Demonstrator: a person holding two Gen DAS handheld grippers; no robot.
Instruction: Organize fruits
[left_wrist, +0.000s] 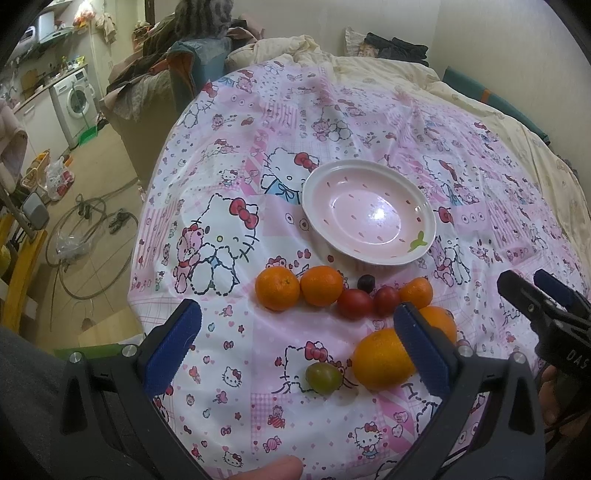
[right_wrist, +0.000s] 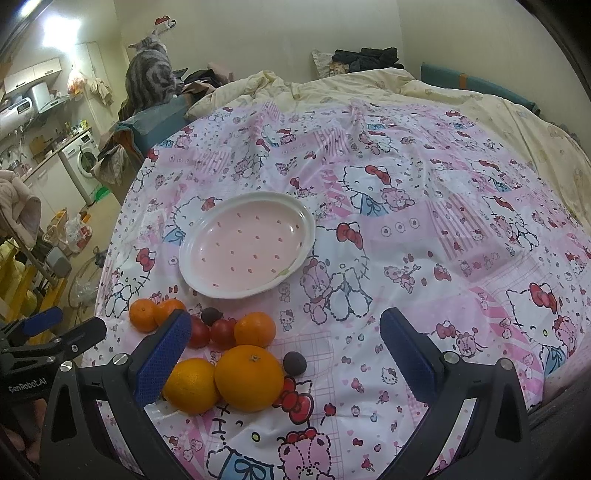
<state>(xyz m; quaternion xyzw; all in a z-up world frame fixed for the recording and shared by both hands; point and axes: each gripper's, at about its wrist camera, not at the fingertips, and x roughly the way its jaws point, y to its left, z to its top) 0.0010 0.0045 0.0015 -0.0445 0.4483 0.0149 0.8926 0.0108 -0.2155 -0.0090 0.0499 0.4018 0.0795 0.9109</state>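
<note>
Fruit lies loose on a bed spread with a glossy pink-and-white cartoon-print sheet (right_wrist: 424, 229), the pink speckled plate (right_wrist: 199, 269) bare just beyond it; the left hand-held gripper (left_wrist: 297, 345) hovers with its jaws spread wide and nothing between them, a green-red tomato (left_wrist: 324, 377) and a large orange (left_wrist: 382, 360) lying just ahead of its blue pads; the right hand-held gripper (right_wrist: 282, 341) is likewise wide and empty, with 2 big oranges (right_wrist: 249, 377) and a small dark fruit (right_wrist: 294, 363) between its fingers in view.

The likeliest trouble is rolling: the fruit is round and smooth-skinned, the sheet looks slick and rumpled over soft bedding, so a nudge from 1 finger could send an orange toward the bed's edge at the left; the 2 red tomatoes (left_wrist: 355, 303) sit touching each other and close to the smaller oranges (left_wrist: 277, 288), so a wide closing could catch a neighbour or shove it aside; the tomatoes appear thin-skinned and soft, and a hard squeeze could split them; the plate seems glazed ceramic, shallow and low-rimmed, resting on yielding fabric, so fruit dropped rather than placed may roll back out or tip it; the 2 grippers work close together and could collide; a grey striped cat (right_wrist: 149, 79) sits on the clutter beyond the bed.
</note>
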